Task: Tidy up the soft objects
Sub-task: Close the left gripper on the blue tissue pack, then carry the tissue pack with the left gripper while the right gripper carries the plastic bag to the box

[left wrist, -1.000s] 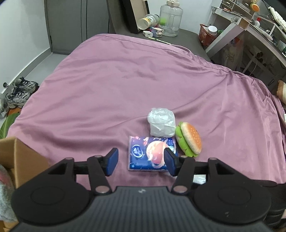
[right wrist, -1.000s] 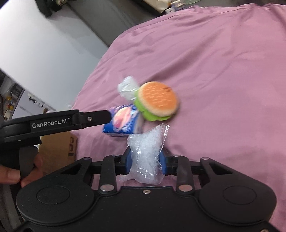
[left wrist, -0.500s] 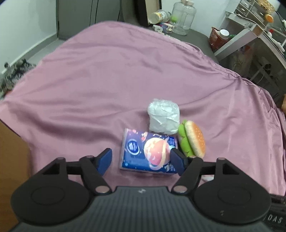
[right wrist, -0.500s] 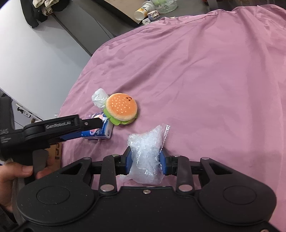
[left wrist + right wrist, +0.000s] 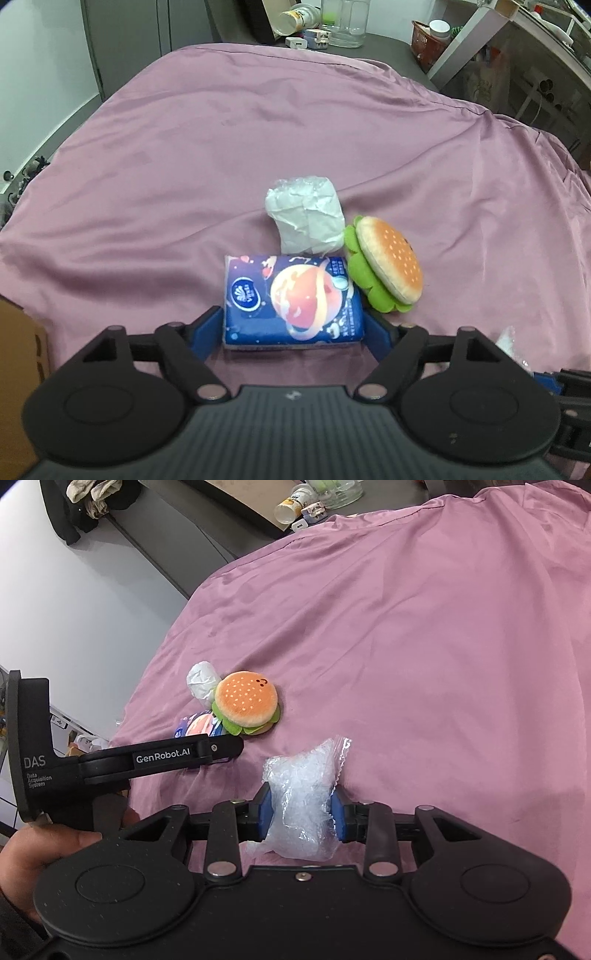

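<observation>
On a bed with a purple sheet, the left tongs have moved in over the last second and now straddle the blue tissue pack, pads beside its ends, not visibly squeezing; a grab looks imminent. A white wad and plush burger touch the pack. The right tongs stay clamped on a clear bag.

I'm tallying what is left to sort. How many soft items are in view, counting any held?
4. Blue tissue pack between the left gripper fingers; white wad behind it; burger plush beside it; clear bag in the right gripper. Others may be hidden.
</observation>
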{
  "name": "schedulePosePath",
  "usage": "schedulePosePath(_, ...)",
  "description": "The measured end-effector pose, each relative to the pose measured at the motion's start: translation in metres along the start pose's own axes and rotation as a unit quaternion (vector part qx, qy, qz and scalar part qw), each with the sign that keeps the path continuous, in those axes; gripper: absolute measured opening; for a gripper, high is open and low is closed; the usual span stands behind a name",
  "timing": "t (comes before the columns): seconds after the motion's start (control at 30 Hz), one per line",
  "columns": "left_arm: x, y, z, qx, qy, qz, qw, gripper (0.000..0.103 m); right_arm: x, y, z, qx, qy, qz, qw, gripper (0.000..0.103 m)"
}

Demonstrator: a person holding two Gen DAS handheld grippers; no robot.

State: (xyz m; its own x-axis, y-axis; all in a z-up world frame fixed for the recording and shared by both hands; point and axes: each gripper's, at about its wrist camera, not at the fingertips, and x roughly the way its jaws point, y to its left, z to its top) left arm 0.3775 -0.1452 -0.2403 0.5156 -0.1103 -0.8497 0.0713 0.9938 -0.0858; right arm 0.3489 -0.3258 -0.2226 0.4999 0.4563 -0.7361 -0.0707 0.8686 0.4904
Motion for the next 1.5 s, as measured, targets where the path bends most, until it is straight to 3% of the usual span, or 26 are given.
schedulePosePath(0.27, -0.024, 0.007, 0.001, 0.002, -0.007, -0.018, 0.9998, 0.072, -0.01, 0.017, 0.006, -0.029, -0.011, -0.021, 0.999, 0.032)
schedulePosePath(0.63, -0.095, -0.003, -0.005, 0.036, -0.05, -0.054, 0.9966, 0.071, -0.043, 0.05, 0.001, -0.042, -0.05, -0.025, 0.998, 0.032)
schedulePosePath(1.13, -0.176, 0.035, -0.024, 0.03, -0.099, -0.075, 0.9918, 0.072, -0.078, 0.116, -0.021, -0.068, -0.093, -0.012, 0.993, 0.032)
schedulePosePath(1.5, -0.213, 0.083, -0.054, 0.013, -0.127, -0.06, 0.9901, 0.072, -0.086, 0.161, -0.035, -0.097, -0.113, -0.004, 0.989, 0.032)
